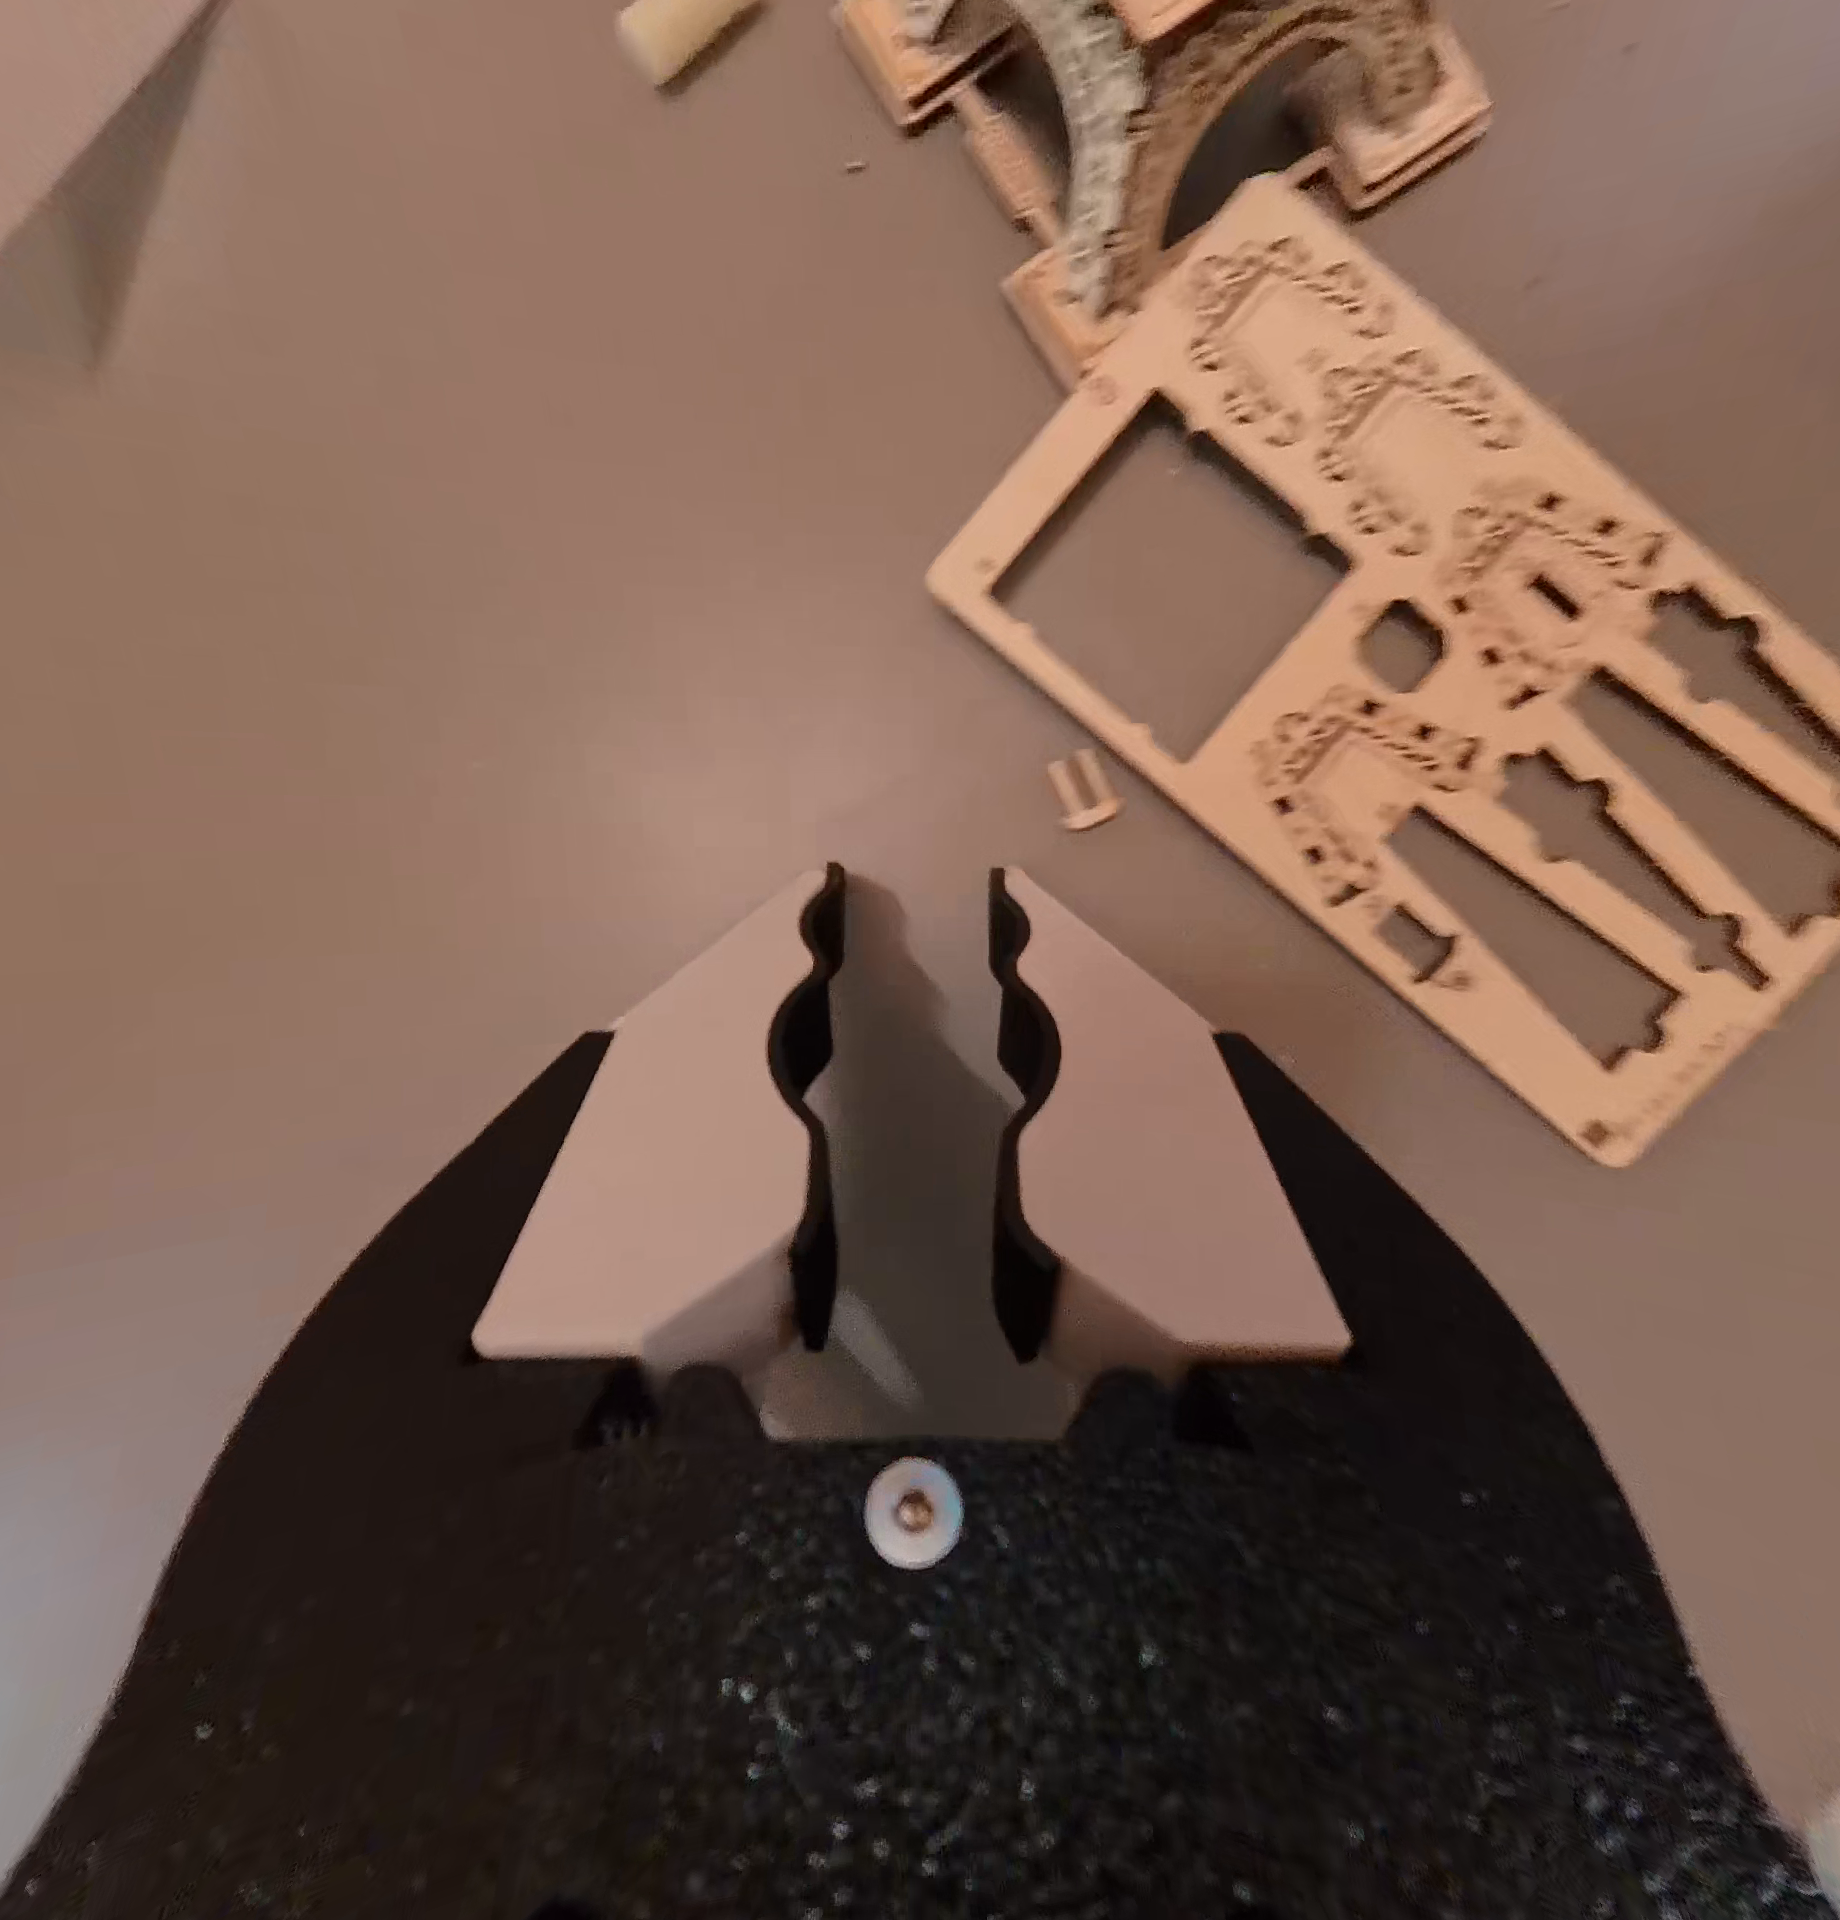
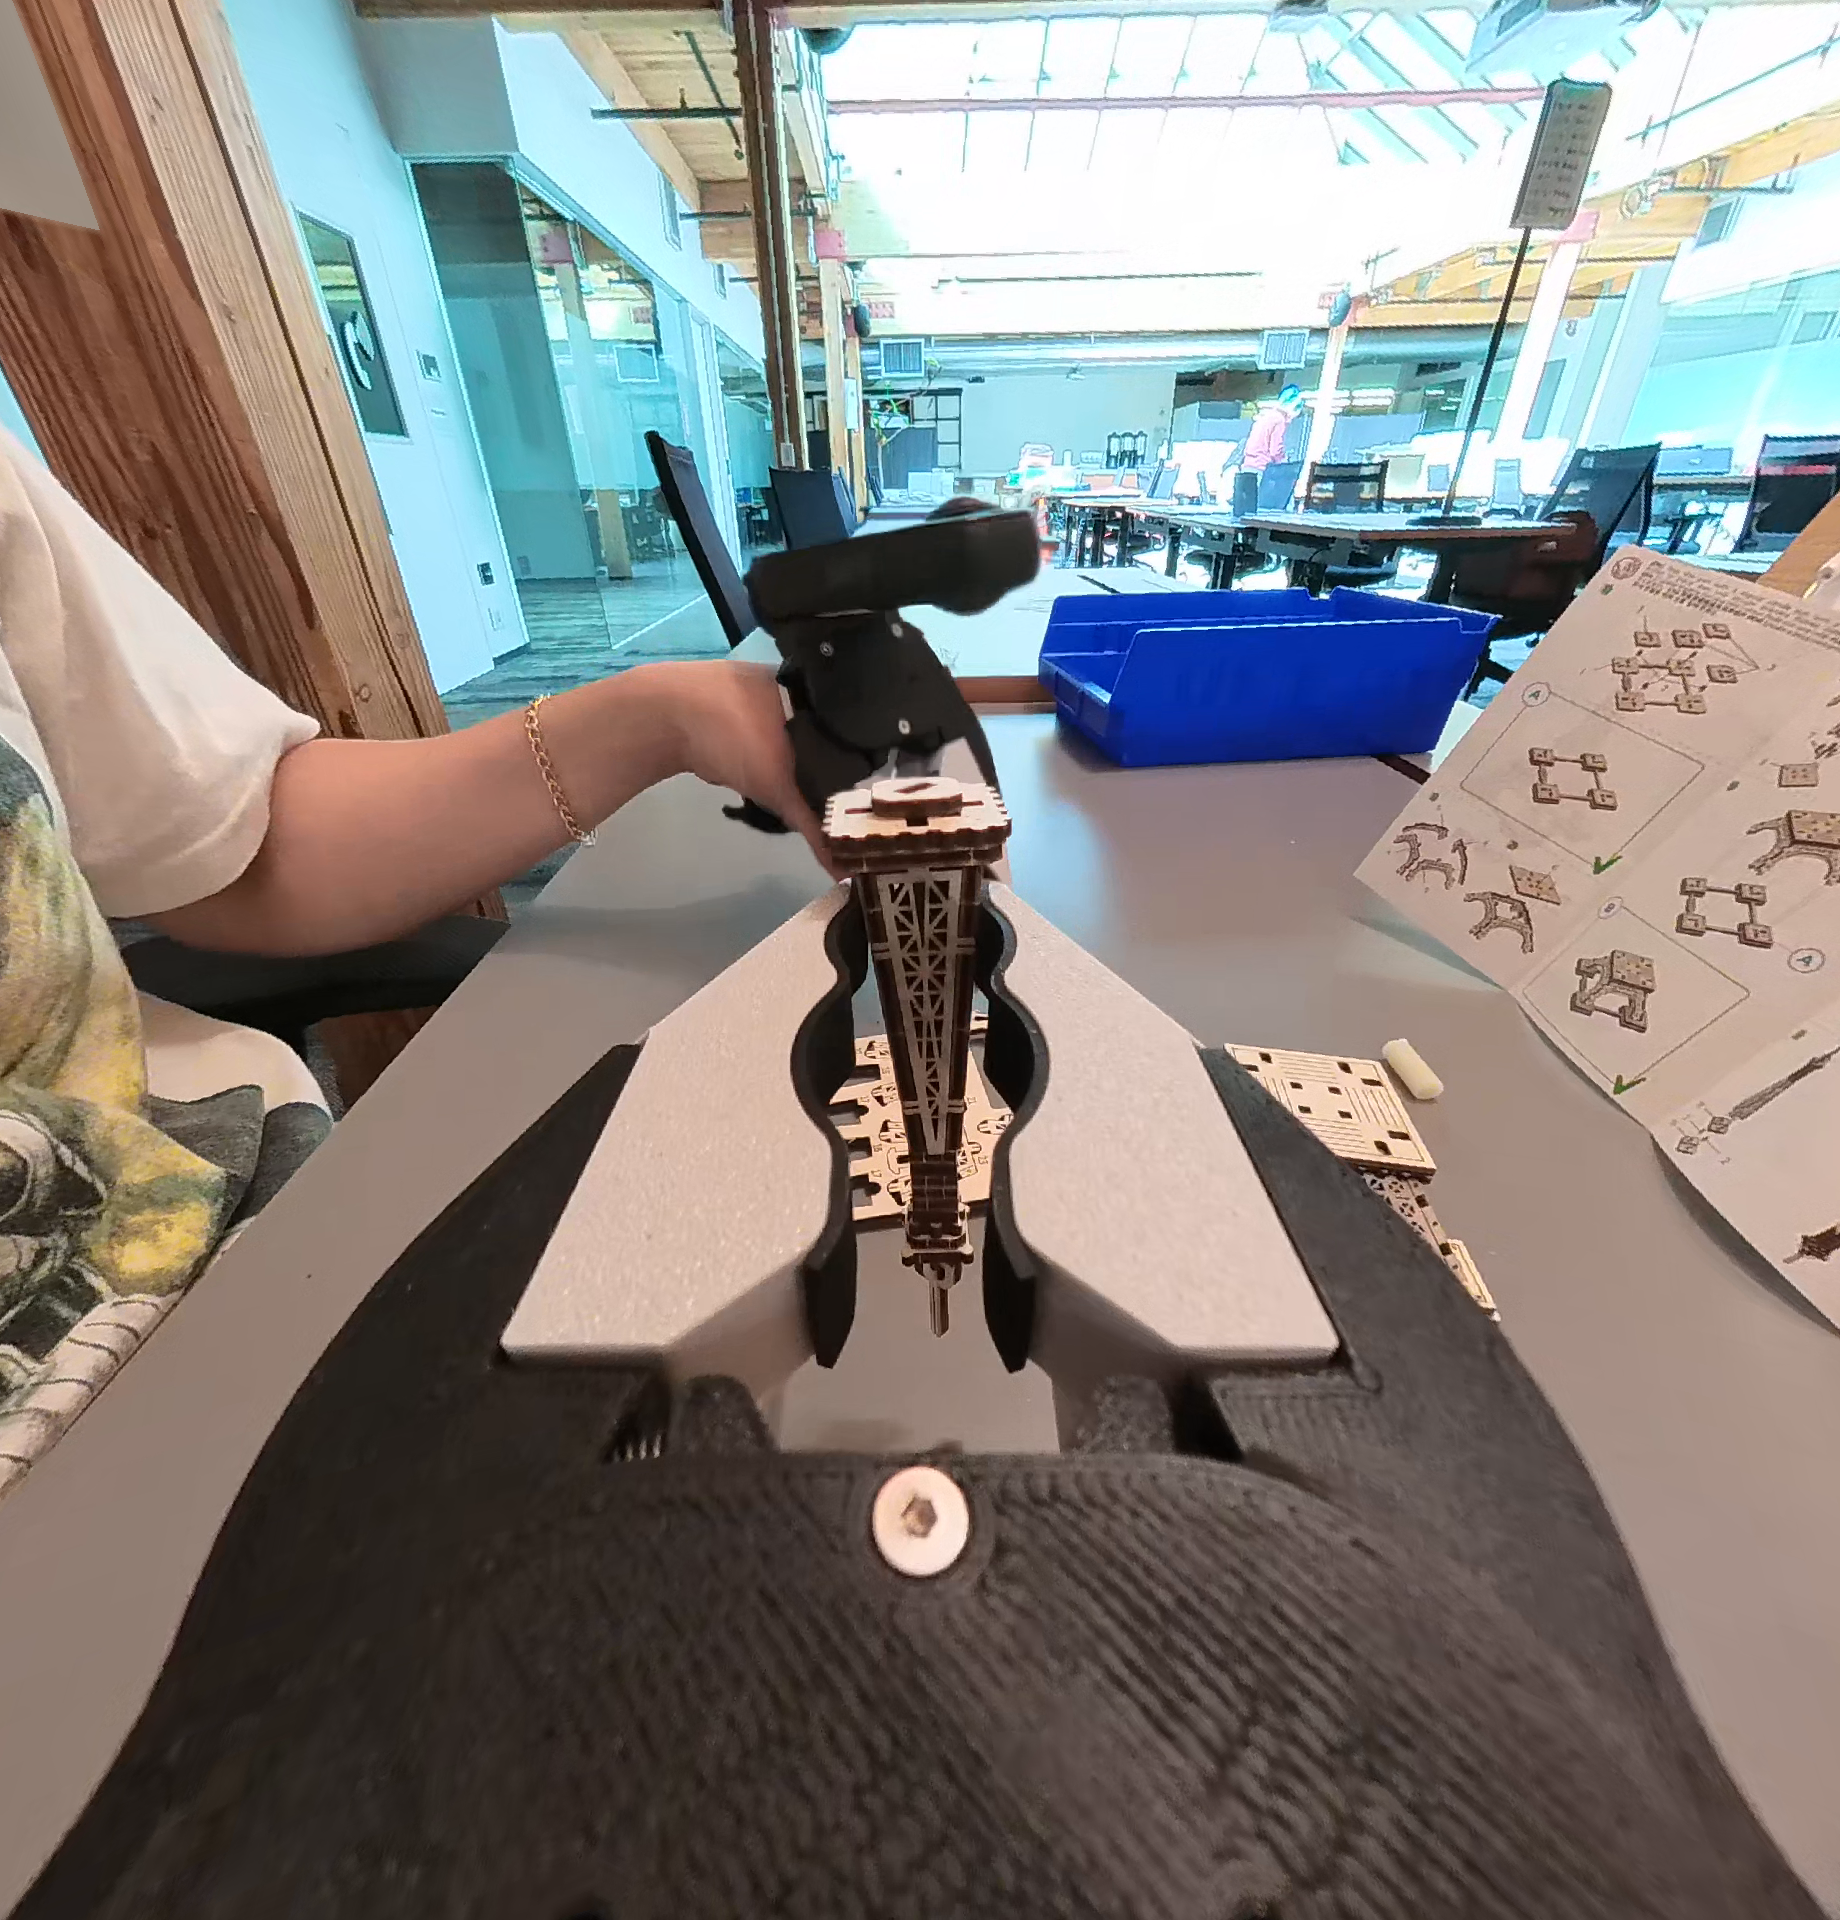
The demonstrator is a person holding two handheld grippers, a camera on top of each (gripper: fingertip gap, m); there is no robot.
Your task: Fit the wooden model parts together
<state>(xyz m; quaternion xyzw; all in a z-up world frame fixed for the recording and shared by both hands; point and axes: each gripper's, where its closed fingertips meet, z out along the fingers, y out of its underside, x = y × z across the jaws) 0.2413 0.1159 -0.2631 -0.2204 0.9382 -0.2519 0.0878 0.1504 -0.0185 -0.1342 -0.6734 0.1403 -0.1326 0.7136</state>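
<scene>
My right gripper is shut on a wooden lattice tower spire and holds it above the table. The spire's wide end with a square platform points away from the camera, and its thin tip points back at it. My left gripper is open and empty, looking down at the grey table. It also shows in the right wrist view, held by a hand beyond the spire. The wooden arched tower base stands at the top of the left wrist view; in the right wrist view it shows as a square deck.
A cut-out wooden parts sheet lies right of the left gripper, with a small loose wooden piece beside it. A white stick lies near the base. A blue bin and an instruction sheet stand at the right. A person's arm reaches in from the left.
</scene>
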